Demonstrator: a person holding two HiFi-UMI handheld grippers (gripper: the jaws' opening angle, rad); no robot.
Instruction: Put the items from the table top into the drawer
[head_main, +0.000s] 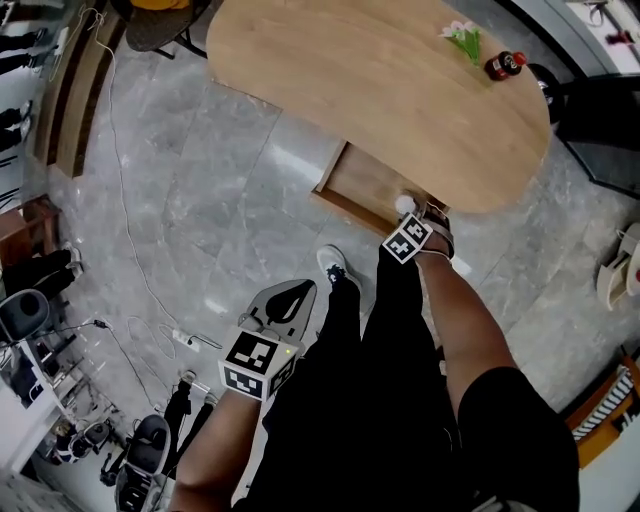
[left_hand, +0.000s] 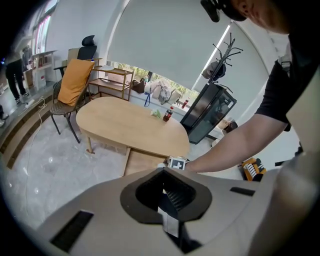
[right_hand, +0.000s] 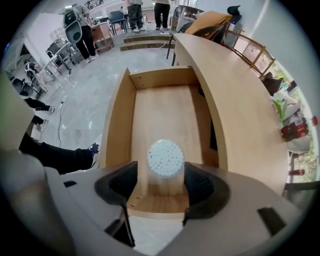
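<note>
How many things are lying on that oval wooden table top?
2: a green-and-white bundle and a dark red-labelled bottle, side by side near one end of the wooden table.

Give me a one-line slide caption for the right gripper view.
Right gripper straddles a cotton-swab jar at the front of the open wooden drawer.

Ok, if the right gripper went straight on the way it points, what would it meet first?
The right gripper already has the white-topped jar between its jaws. Beyond that, it would probably meet the open drawer's wooden floor first, though depth is unclear.
</note>
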